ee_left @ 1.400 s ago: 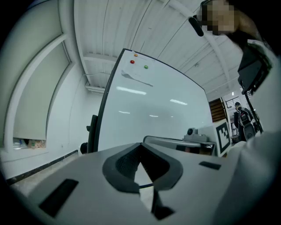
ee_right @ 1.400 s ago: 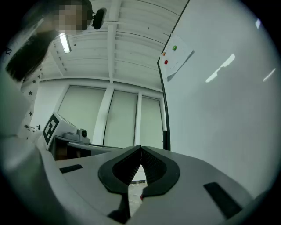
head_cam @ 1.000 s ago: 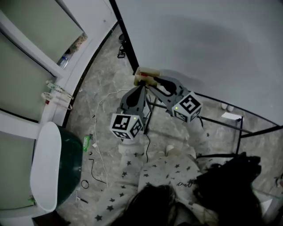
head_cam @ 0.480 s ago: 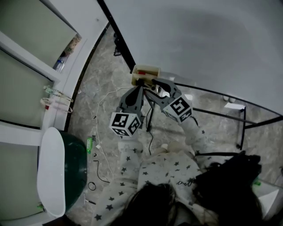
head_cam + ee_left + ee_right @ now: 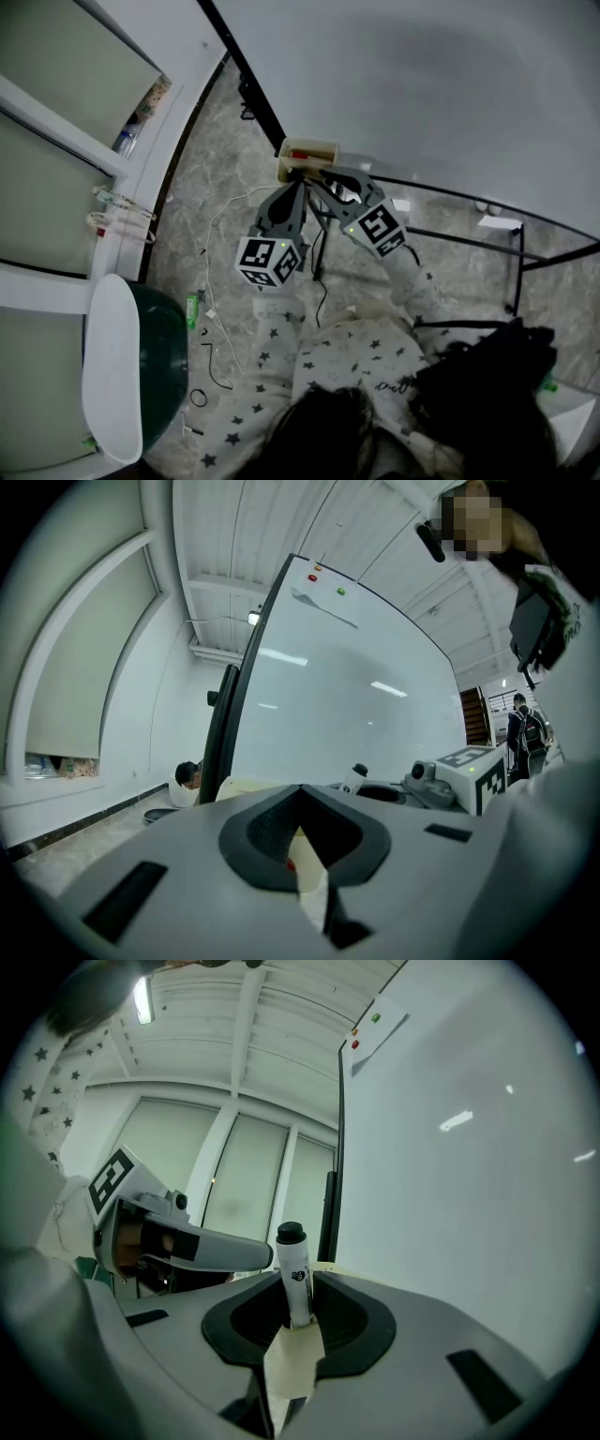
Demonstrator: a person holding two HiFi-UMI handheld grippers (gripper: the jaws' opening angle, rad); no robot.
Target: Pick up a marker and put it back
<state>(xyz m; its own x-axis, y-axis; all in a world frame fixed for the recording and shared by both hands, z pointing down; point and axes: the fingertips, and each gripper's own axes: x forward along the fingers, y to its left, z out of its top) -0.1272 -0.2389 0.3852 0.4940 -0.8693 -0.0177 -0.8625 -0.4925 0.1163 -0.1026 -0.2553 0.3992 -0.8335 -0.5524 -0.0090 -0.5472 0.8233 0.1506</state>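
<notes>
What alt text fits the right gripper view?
The right gripper has its jaws closing on a white marker with a black cap, upright between them. A whiteboard fills the right side; the left gripper reaches in from the left.

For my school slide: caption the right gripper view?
Right gripper closing its jaws on a black-capped marker beside a whiteboard.

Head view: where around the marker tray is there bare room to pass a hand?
Free: bare floor between tray and the white wall. Crowded: under the tray, where the stand's bars and cables lie.
</notes>
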